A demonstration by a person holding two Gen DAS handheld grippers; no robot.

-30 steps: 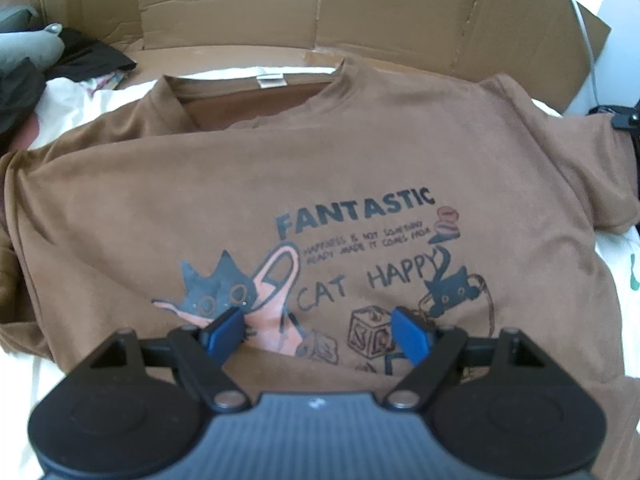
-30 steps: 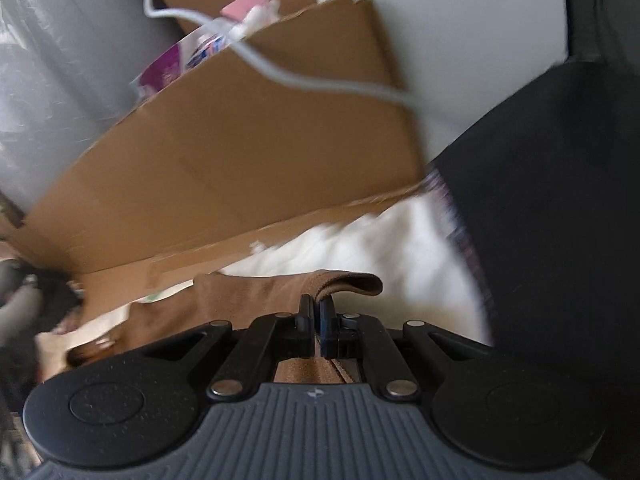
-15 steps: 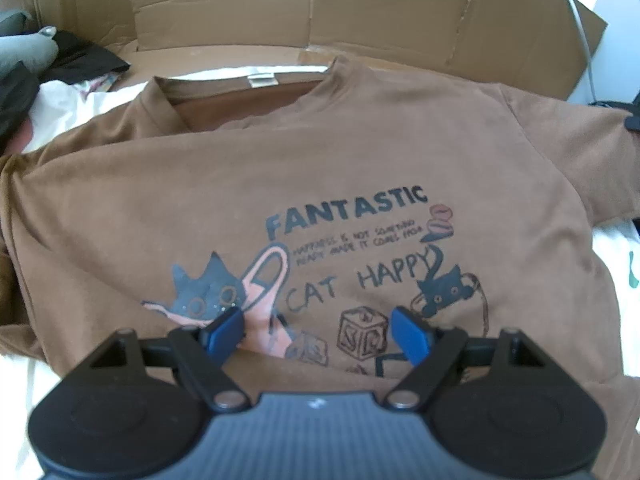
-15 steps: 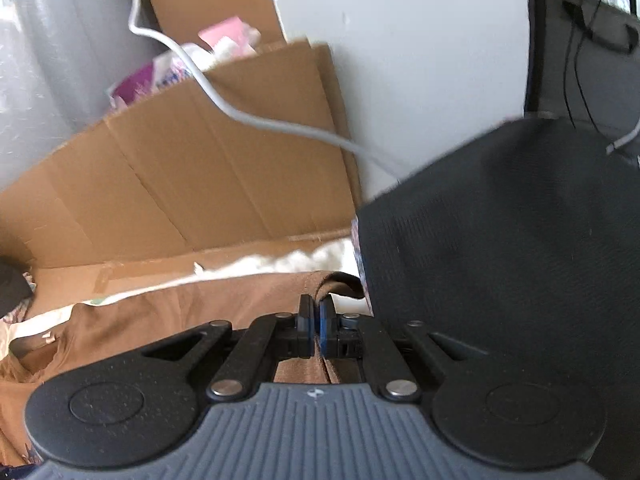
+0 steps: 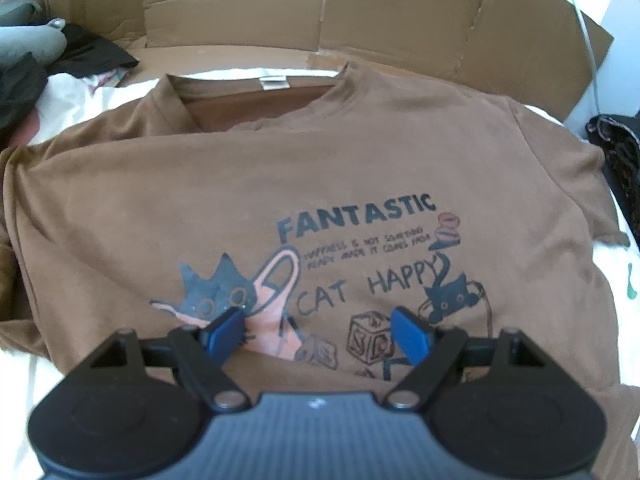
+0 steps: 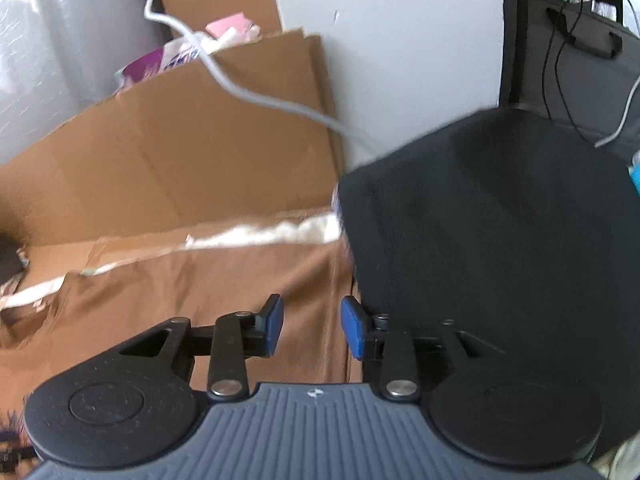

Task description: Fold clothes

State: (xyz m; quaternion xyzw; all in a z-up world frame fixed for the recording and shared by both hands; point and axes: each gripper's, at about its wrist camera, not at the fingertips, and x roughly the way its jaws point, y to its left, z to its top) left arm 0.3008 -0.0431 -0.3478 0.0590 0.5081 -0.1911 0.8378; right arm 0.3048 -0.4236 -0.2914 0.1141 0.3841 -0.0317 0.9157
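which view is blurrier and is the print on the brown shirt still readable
Right wrist view is blurrier: the grey cable and white bedding edge smear with motion. Left wrist view is sharper; on the brown cat-print t-shirt the large lettering reads clearly, the small lines under it are soft, and fisheye bends the flattened cardboard box.

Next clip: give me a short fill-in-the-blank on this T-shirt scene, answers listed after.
1. The T-shirt is ____ in colour.
2. The biggest word printed on it is ____.
3. Behind the collar stands a wall of ____.
4. The left gripper holds ____ between its fingers.

Answers: brown; FANTASTIC; cardboard; nothing
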